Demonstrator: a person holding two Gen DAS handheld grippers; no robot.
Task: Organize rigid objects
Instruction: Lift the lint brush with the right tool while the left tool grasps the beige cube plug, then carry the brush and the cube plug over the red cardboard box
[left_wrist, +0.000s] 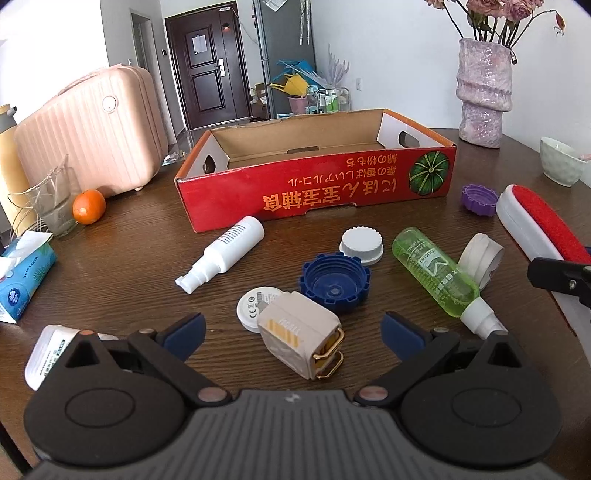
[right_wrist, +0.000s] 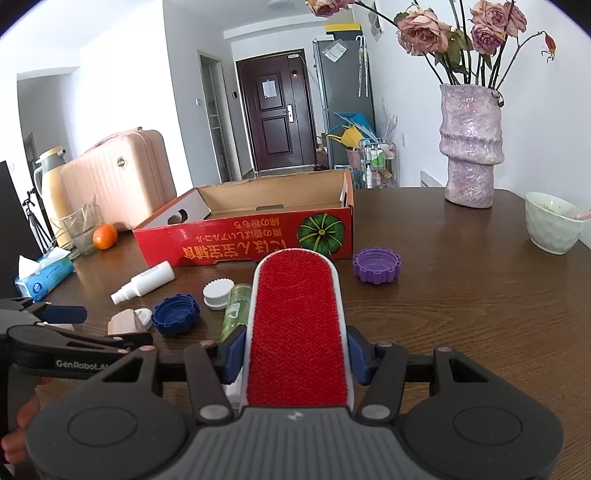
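Left wrist view: left tongs (left_wrist: 291, 334) spread wide, holding nothing, low over the brown surface (left_wrist: 129, 266); a beige case (left_wrist: 299, 339) with gold clasps lies between the blue pads, touching neither. Just beyond it, a white disc (left_wrist: 253, 306), a blue cap (left_wrist: 335, 282) lying open side up, a white cap (left_wrist: 362, 245). Left of these, a white spray bottle (left_wrist: 225, 253) on its side; right of them, a green bottle (left_wrist: 434, 273) on its side with a tape roll (left_wrist: 482, 258) beside it. Further back, a red box (left_wrist: 317, 184), open and with nothing seen inside. Purple cap (left_wrist: 479, 199) and red lint brush (left_wrist: 543, 225) at right. Right wrist view: right tongs (right_wrist: 295, 356) closed on the lint brush (right_wrist: 297, 325), pads against both white edges, red face up, its tip pointing toward the box (right_wrist: 251, 240). Purple cap (right_wrist: 376, 266) just right of the tip. Vase (right_wrist: 471, 147) and bowl (right_wrist: 552, 221) at far right
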